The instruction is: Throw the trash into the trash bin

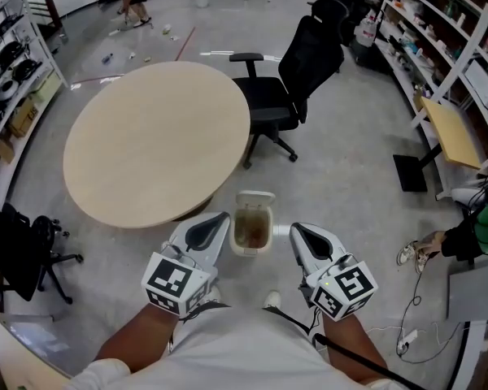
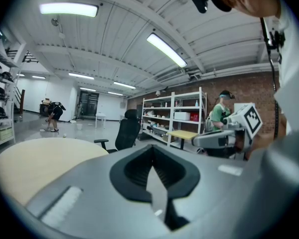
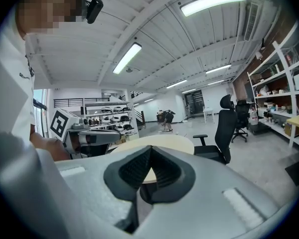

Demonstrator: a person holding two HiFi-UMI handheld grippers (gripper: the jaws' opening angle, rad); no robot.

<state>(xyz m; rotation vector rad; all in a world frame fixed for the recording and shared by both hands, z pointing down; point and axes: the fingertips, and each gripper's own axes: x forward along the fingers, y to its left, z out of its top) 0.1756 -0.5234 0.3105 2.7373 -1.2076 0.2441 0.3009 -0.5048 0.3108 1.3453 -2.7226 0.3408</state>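
The left gripper (image 2: 152,156) is seen with its jaws pressed together and nothing between them. A round table (image 2: 35,163) is shown beyond, a black office chair (image 2: 125,133) behind the table, the right gripper (image 2: 199,140) to the table's right.

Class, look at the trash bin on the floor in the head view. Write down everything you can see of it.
The trash bin is small and rectangular with rounded corners, and looks like cream-white plastic. Its lid is flipped open toward the far side, showing a brownish inside; what lies in it cannot be made out. It stands upright on the grey floor, just off the near edge of the round table. Only the floor touches it.
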